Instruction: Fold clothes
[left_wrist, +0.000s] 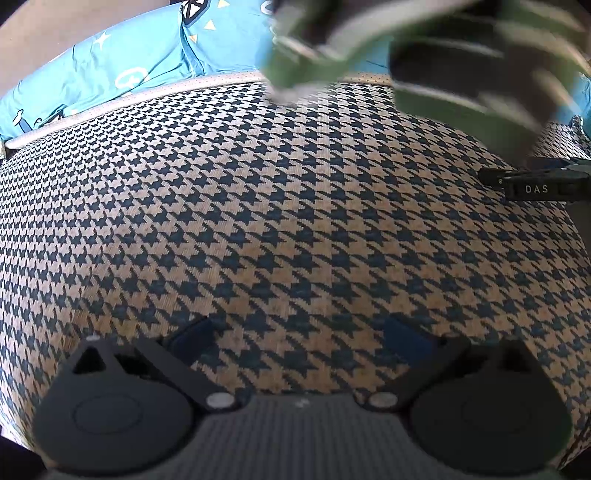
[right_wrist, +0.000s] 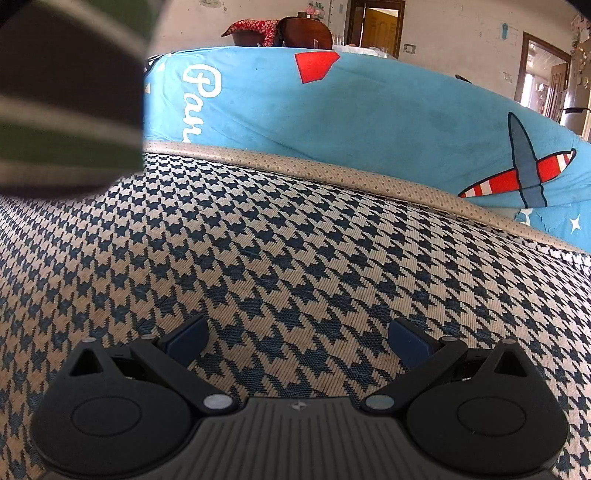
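While both cameras faced the navy-and-tan houndstooth woven mat (left_wrist: 280, 221), we saw the left gripper (left_wrist: 299, 341) with its blue-padded fingers (left_wrist: 192, 338) spread wide, holding nothing, low over the weave. The right gripper (right_wrist: 297, 341) was likewise spread wide and empty above the same mat. A blurred green, black and white striped garment (left_wrist: 436, 62) hung in the air above the mat's far side, top right in the left view, top left in the right view; what held it we could not tell. A bright blue printed quilt (right_wrist: 369, 110) lay bunched beyond the mat's dotted beige edging (right_wrist: 332, 173).
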